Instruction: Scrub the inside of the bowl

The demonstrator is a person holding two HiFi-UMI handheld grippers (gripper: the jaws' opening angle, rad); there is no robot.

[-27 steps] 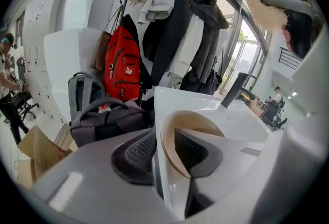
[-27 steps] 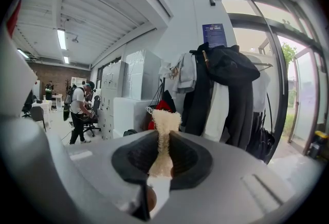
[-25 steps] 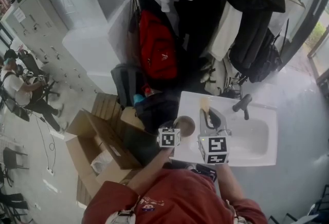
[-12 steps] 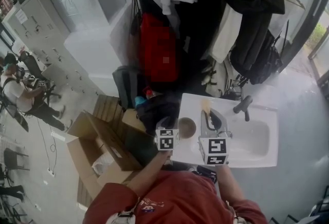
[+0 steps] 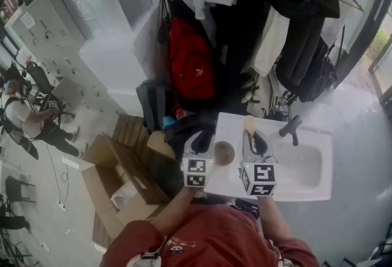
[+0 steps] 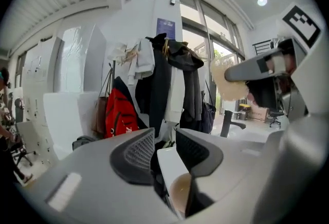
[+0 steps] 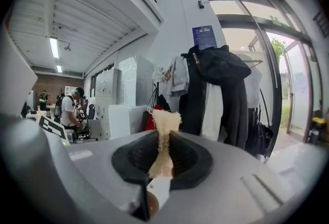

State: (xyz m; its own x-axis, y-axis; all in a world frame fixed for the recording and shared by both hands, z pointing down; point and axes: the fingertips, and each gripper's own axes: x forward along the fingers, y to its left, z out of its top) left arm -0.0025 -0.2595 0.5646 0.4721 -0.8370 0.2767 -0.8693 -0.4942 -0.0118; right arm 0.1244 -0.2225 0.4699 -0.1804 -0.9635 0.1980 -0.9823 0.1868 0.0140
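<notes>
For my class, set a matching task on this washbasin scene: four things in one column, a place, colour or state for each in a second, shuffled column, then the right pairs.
Things:
1. bowl
2. scrubbing pad
3. left tongs
4. backpack

Descriptions:
a. red, next to dark coats
b. pinched in the right tongs
c. open, nothing between them
d. standing on the flat rim of the washbasin, beside the basin

Pairs: 1-d, 2-b, 3-c, 4-a
</notes>
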